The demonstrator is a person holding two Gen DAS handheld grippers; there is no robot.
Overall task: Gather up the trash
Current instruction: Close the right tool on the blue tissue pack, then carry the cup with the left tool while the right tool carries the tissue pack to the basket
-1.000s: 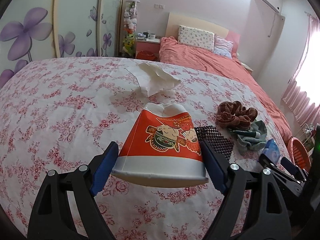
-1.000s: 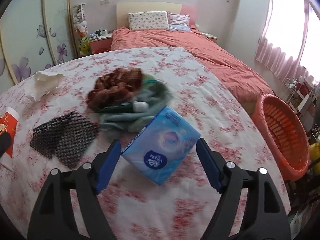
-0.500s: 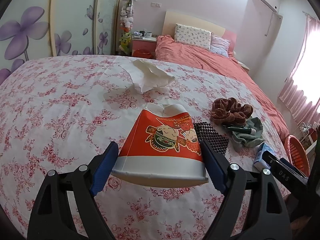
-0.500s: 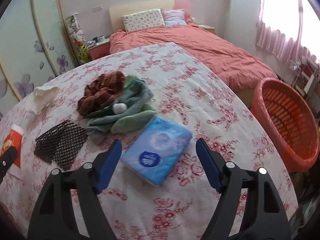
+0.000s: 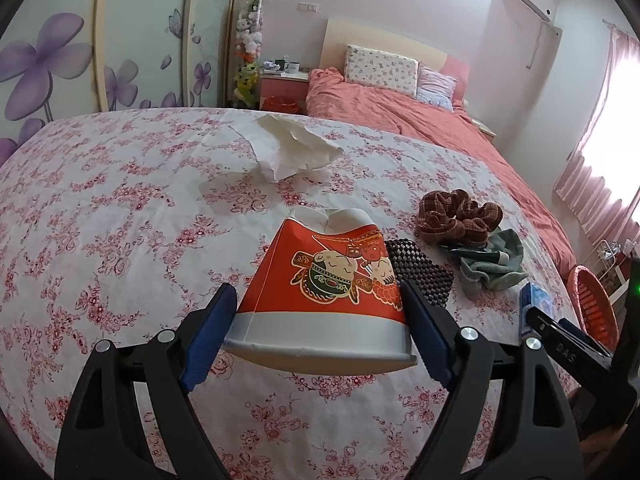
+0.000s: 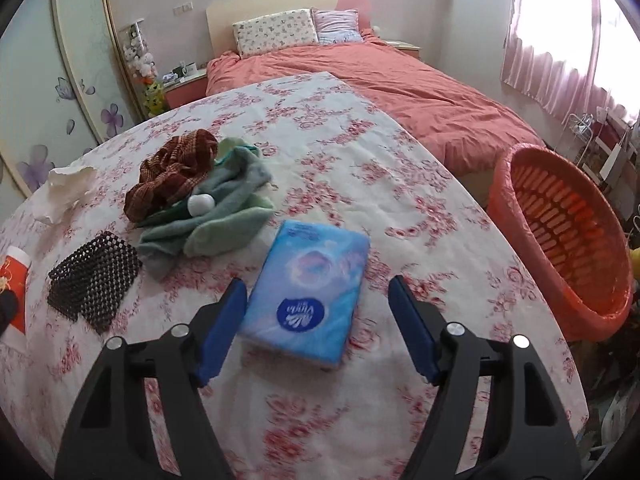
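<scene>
Red-and-white paper cup [image 5: 324, 280] lies on its side on the floral tablecloth [image 5: 120, 208], long axis running away from the left-wrist camera, its wide white rim toward the camera and its crushed base pointing toward the bed. The left gripper [image 5: 318, 328] tilts downward, its blue pads pressed against the cup's two sides near the rim. The right gripper [image 6: 316, 320] also slants down over the blue tissue pack [image 6: 308, 288], which lies flat with its long axis pointing away and slightly right; the jaws have just been closing, with the pack between them, and a gap remains on the right side. One crumpled white tissue [image 5: 292, 148], one black mesh piece [image 6: 94, 280], one brown scrunchie [image 6: 172, 168] and one green cloth [image 6: 224, 216] lie on the table. One orange basket [image 6: 560, 240] stands beside it.
</scene>
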